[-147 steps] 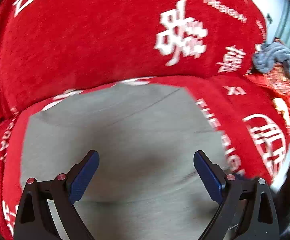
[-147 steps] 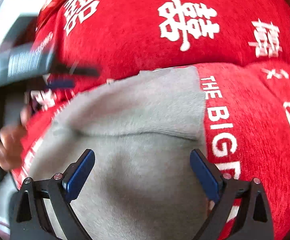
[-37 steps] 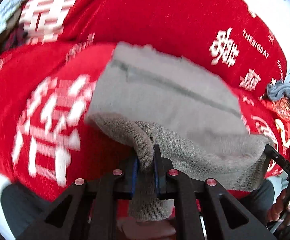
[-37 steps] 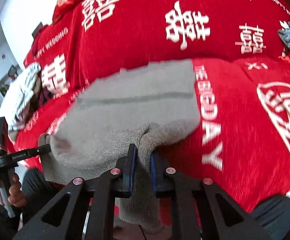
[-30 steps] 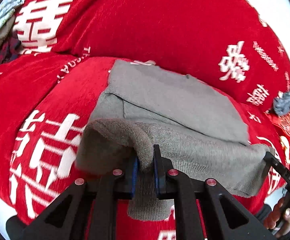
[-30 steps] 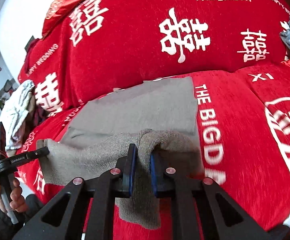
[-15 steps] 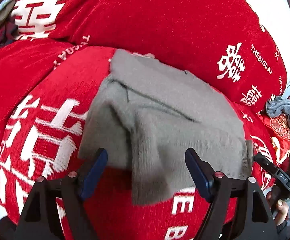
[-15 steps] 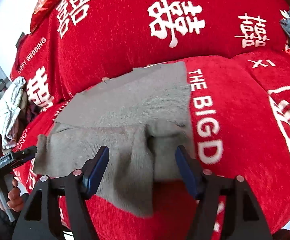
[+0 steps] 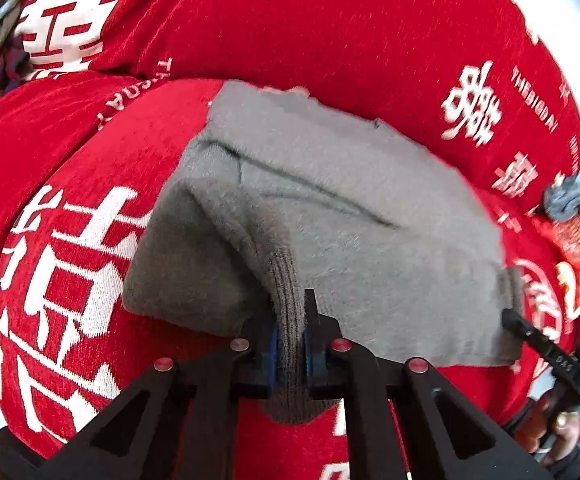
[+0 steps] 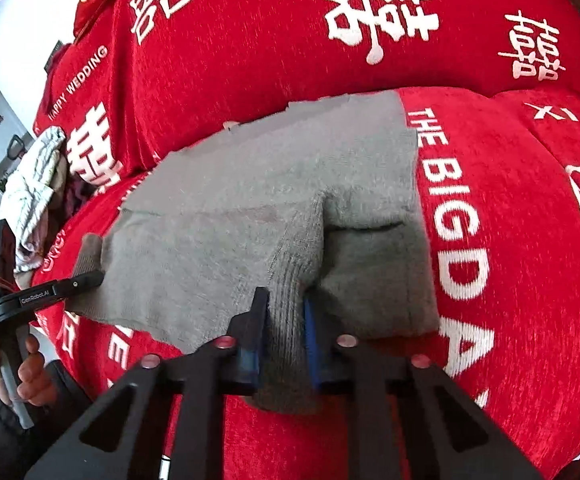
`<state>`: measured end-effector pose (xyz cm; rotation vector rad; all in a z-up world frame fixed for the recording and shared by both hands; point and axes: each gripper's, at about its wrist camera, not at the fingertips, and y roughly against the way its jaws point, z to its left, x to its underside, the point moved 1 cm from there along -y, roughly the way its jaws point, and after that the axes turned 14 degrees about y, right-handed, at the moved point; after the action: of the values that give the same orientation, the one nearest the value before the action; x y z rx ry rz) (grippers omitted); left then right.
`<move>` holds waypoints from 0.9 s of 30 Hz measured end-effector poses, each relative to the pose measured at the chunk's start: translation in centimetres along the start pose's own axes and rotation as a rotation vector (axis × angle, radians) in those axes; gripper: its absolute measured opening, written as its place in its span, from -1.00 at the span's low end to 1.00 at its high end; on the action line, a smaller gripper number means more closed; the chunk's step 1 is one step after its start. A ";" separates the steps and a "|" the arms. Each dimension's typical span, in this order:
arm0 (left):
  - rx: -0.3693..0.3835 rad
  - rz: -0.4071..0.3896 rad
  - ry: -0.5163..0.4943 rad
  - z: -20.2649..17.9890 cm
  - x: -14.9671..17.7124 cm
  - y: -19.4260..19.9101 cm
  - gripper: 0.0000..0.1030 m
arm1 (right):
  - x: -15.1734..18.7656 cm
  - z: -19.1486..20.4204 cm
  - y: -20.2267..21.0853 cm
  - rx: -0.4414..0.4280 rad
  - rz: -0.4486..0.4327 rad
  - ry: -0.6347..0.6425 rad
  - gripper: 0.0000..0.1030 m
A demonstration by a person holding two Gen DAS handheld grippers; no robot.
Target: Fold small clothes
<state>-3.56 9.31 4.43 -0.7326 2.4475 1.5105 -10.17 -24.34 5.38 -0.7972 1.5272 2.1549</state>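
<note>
**A:** Where is your garment lying?

**B:** Your grey knitted sweater (image 9: 362, 232) is spread on the red plush sofa cover printed with white characters (image 9: 298, 28), filling the middle of both wrist views. In the right wrist view its far edge runs along the crease under the backrest at twelve o'clock, and its right edge lies just beside the white "THE BIG DAY" lettering at three o'clock.

**A:** What is your left gripper doing?

**B:** Your left gripper (image 9: 290, 344) has its blue pads pressed together on a ribbed cuff of the sweater at six o'clock, with a stub of knit hanging below the fingers. A thick fold of sweater bulges out towards nine o'clock from that pinch.

**A:** And your right one?

**B:** Your right gripper (image 10: 283, 340) is likewise clamped on a ribbed cuff at six o'clock, the sleeve rising from the pads towards twelve and lying over the sweater's body (image 10: 273, 184). In the left wrist view you see its black finger at four o'clock, touching the sweater's near right corner.

**A:** Anything else around you?

**B:** A crumpled grey cloth (image 9: 574, 204) sits on the sofa at three o'clock in the left view, and a bundle of pale striped fabric (image 10: 33, 184) lies at nine o'clock in the right view, both well apart from the sweater.
</note>
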 end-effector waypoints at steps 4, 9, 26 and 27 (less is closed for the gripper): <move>0.038 -0.034 0.003 -0.5 -0.9 1.3 -0.79 | -1.6 -0.3 2.4 -0.051 -0.102 -0.044 -0.72; 0.028 -0.100 -0.005 -2.0 -3.2 2.0 -0.79 | -4.9 -0.8 3.7 -0.072 -0.195 -0.095 -0.74; 0.031 -0.145 -0.011 -5.8 -9.3 1.5 -0.79 | -12.3 -2.8 1.9 -0.004 -0.182 -0.143 -0.74; 0.028 -0.140 -0.011 -5.9 -9.6 1.2 -0.79 | -12.5 -3.0 1.6 -0.001 -0.177 -0.147 -0.74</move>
<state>4.82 7.59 11.93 -0.8679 2.3502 1.4222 -0.92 -27.47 13.85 -0.7278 1.3312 2.0376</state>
